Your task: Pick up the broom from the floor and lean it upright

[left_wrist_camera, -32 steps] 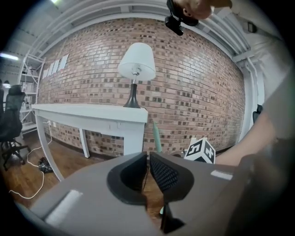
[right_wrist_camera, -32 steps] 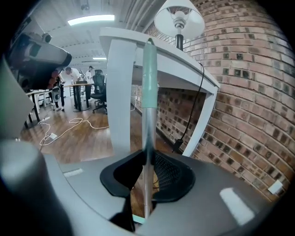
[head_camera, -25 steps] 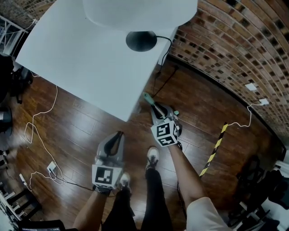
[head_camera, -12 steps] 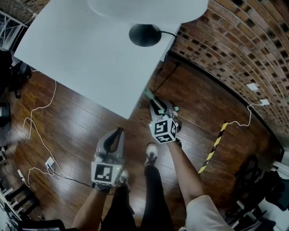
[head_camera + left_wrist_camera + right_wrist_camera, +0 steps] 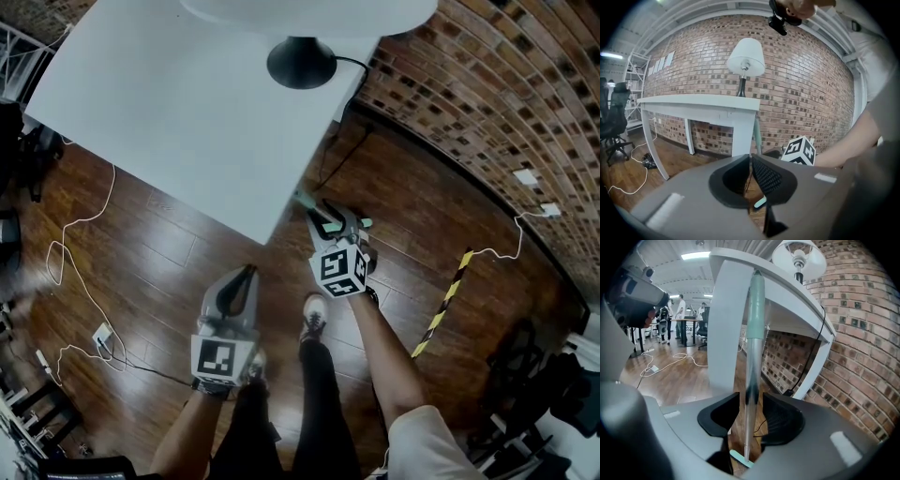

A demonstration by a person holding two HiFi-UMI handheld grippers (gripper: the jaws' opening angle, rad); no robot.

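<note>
Broom [image 5: 752, 357]: upright, centre frame, top leaning on counter [image 5: 726, 310] corner for support. Right tongs [image 5: 751, 414]: just opened, released around handle, letting it stand. Left tongs [image 5: 750, 164]: clenched, empty, idle.

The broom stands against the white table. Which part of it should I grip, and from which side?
Grip the broom on its thin silver shaft, below the green sleeve, probably coming from the open floor side, opposite the table. The shaft stands nearly upright and is slim, so fingers can close on it sideways. The right gripper, fingers just opening, has it between them.
</note>
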